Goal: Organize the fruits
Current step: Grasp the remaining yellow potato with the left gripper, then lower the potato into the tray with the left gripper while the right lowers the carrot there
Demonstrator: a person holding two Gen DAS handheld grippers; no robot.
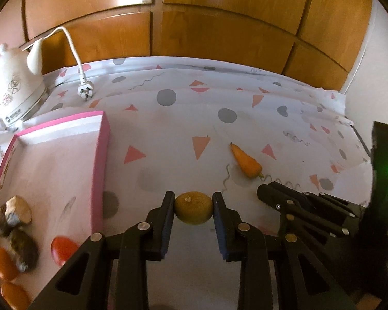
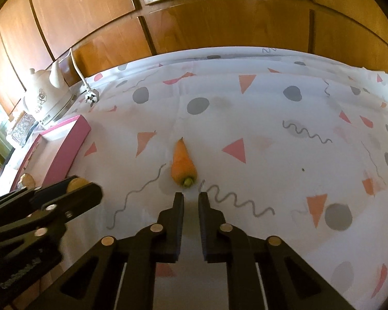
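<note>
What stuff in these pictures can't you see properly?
- Left wrist view: orange fruits in the pink-walled box are cut off by the picture's edge; the brown lumpy pieces are too blurry to name.
- Left wrist view: whether the left gripper squeezes the round brownish-yellow fruit or only brackets it.
- Right wrist view: the left gripper hides most of the box.

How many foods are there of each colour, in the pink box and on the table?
Orange: 3, two in the pink box at and, plus the carrot.
Red: 1.
Brownish: 2 and.
Yellow-green: 1, the round fruit in the left claw.
Total: 7
</note>
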